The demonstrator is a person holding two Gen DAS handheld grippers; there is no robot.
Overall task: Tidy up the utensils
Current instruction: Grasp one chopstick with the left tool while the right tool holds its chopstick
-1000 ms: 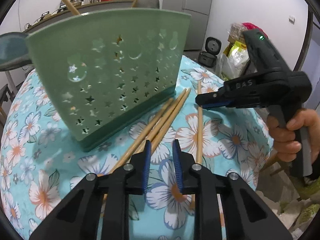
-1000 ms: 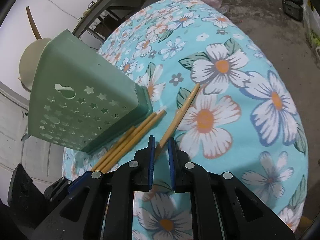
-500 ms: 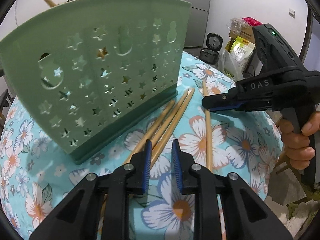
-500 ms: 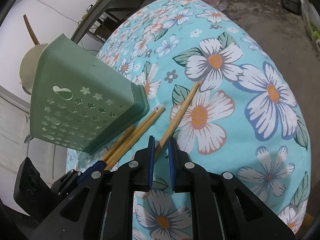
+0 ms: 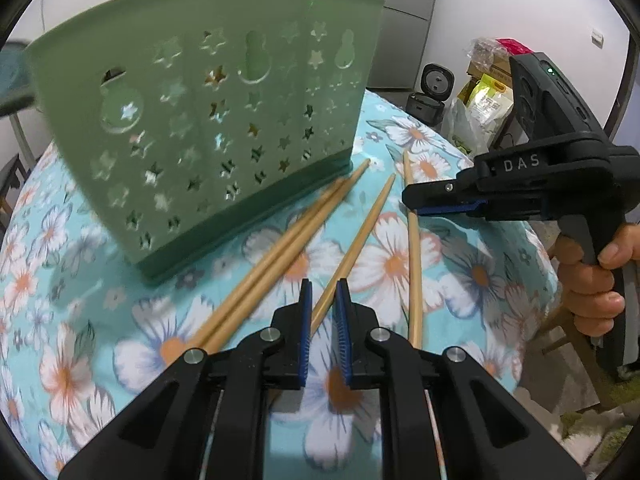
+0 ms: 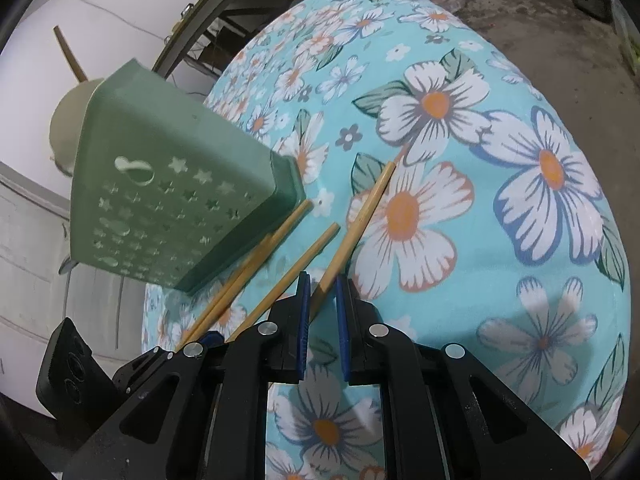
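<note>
Left wrist: left gripper (image 5: 321, 298) closing around chopstick (image 5: 356, 240).

The right tool (image 6: 322, 296) points down at the flowered tabletop (image 6: 500, 320), its blue pads closed on one bamboo chopstick (image 6: 360, 220). Just beside it lie a second chopstick (image 6: 296, 276) and a pair (image 6: 256, 260) against the base of the green star-punched holder (image 6: 160, 200).
</note>
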